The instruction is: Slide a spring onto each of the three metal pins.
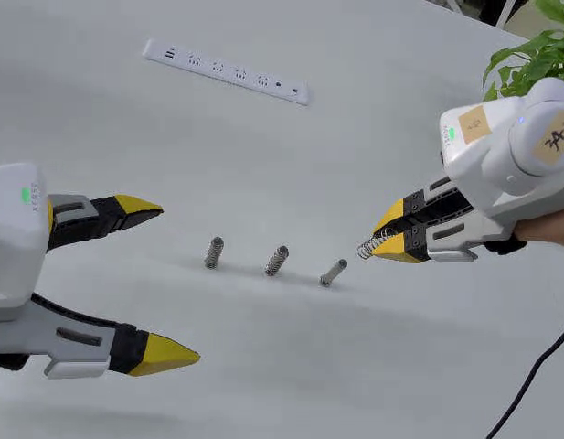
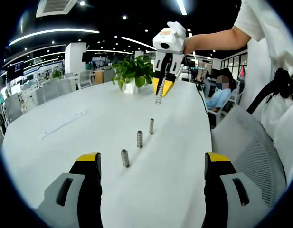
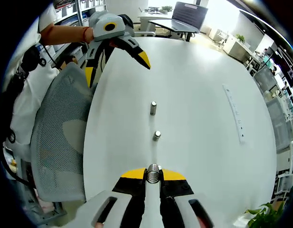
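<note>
the right gripper (image 1: 386, 241) has its jaws pressed onto one end of a spring (image 1: 373, 245), which sticks out past the yellow tips above the white table (image 1: 291, 366), just beside the nearest pin (image 1: 333, 273) but not touching it; that pin looks bare. the middle pin (image 1: 277, 261) and the far pin (image 1: 214, 252) of the row each wear a coiled spring. the left gripper (image 1: 179, 283) hangs apart from the row with its jaws spread wide around nothing, and a power strip (image 1: 225, 71) lies farther back.
</note>
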Available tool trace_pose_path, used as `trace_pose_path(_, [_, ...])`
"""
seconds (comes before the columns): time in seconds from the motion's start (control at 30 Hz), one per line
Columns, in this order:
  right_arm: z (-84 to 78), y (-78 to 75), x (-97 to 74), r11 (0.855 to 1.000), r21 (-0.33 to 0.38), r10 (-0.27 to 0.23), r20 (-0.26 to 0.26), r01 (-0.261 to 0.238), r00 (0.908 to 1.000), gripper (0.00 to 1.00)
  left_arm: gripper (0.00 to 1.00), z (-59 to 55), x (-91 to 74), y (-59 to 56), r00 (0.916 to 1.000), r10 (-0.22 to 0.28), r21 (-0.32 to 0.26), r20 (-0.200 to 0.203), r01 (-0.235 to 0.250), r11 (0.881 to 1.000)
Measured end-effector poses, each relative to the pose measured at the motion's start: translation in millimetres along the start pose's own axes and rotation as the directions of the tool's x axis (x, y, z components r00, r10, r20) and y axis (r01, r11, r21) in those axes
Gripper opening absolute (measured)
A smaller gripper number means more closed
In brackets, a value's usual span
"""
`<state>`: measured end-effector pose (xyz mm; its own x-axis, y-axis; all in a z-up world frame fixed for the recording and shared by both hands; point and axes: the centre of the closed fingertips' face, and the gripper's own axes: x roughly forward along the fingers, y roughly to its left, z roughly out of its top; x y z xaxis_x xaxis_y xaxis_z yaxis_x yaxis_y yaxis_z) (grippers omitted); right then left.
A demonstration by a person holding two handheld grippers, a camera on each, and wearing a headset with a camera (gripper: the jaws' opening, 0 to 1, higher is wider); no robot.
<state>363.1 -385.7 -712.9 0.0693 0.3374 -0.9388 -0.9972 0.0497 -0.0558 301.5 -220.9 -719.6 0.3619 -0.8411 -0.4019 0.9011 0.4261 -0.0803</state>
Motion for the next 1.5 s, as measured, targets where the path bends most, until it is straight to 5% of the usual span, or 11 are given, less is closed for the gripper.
trace_pose_path(0.37, [-17.1, -11.7, 32.0, 0.999, 0.024, 0.029, -0.043, -0.028, 0.9987, 0.06, 0.99, -15.1, -4.9, 2.5, 0.9994, -0.005, 0.000, -0.035, 0.005, 1.000])
trace_pose_path(1.5, [-23.6, -10.0, 49.3, 0.997, 0.046, 0.057, -0.070, -0.054, 0.9959, 0.06, 0.99, -18.0, -1.3, -0.3, 0.9997, -0.022, -0.034, -0.014, 0.022, 0.999])
